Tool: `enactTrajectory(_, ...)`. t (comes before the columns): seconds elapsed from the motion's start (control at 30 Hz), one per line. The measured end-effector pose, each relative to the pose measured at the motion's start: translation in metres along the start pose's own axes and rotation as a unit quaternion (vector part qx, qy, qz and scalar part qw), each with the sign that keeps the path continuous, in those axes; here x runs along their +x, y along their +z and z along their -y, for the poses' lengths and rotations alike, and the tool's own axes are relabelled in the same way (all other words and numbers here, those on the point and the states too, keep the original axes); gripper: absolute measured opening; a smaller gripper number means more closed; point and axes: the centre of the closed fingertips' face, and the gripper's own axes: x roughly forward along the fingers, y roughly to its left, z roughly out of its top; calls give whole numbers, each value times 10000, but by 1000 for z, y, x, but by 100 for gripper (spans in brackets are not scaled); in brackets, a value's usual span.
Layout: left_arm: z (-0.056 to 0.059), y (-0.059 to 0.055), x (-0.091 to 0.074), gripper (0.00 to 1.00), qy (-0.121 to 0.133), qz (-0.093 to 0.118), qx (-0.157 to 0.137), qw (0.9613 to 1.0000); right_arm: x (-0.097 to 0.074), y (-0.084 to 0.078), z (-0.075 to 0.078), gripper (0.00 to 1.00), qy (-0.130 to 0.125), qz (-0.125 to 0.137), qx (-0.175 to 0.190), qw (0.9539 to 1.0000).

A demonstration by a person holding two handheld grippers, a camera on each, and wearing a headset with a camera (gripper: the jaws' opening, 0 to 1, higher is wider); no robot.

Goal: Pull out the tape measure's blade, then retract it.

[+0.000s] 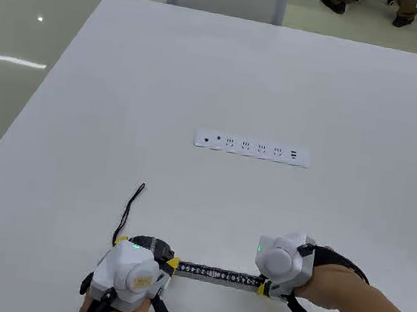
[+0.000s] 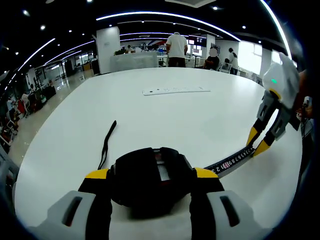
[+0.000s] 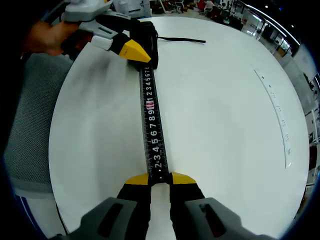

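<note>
- Gripping the tape measure's black case [image 2: 152, 192] from both sides, the left gripper [image 2: 151, 173] sits at the near edge of the white table [image 1: 298, 83]. Its yellow-tipped jaws are closed against the case, which rests on the tabletop.
- Just to its right, the right gripper [image 3: 160, 178] has its jaws narrowed to a pinch on the free end of the blade [image 3: 150, 110]. The end hook itself is hidden between the tips.
- The blade runs flat and straight along the table between the two grippers, numerals facing up, with a short stretch drawn out of the case.
- A thin black wrist strap [image 1: 129, 211] trails from the case away from the person and lies loose on the table.
- Farther out, well apart from the work, a white power strip [image 1: 251, 147] lies across the middle of the table.
- As I judge it, the pull-out is begun and only partway, since some blade shows but the grippers are near each other. Whether a longer draw is meant, I cannot tell. The retraction is wholly left to do: the blade's end has to be guided back to the case while the case is held.
</note>
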Motion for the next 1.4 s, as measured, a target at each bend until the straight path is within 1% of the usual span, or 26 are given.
enactTrajectory(0.1,2,2,-2,59,-8,-2,2,10000,2,1,1,13,2,1,7,10000)
enactTrajectory(0.33,1,-1,1,59,-4,-10,11,10000,6,5,0,13,7,22,22,10000)
enactTrajectory(0.53,0,-1,1,59,-14,-10,2,10000,4,12,-2,13,0,48,-2,10000)
enactTrajectory(0.73,1,-1,0,59,-13,-1,-14,10000,3,16,-2,13,-8,74,-30,10000)
enactTrajectory(0.93,2,0,-2,59,-21,-12,-28,10000,5,21,-4,13,-3,96,-53,9999)
enactTrajectory(1.03,2,0,-2,59,-27,-16,-33,10000,7,21,-3,13,2,101,-60,9999)
enactTrajectory(1.17,1,-3,4,59,-36,-16,-31,10000,8,23,-4,13,3,119,-63,9999)
enactTrajectory(1.4,1,-3,5,59,-46,-16,-42,10000,8,28,-4,13,8,116,-82,9999)
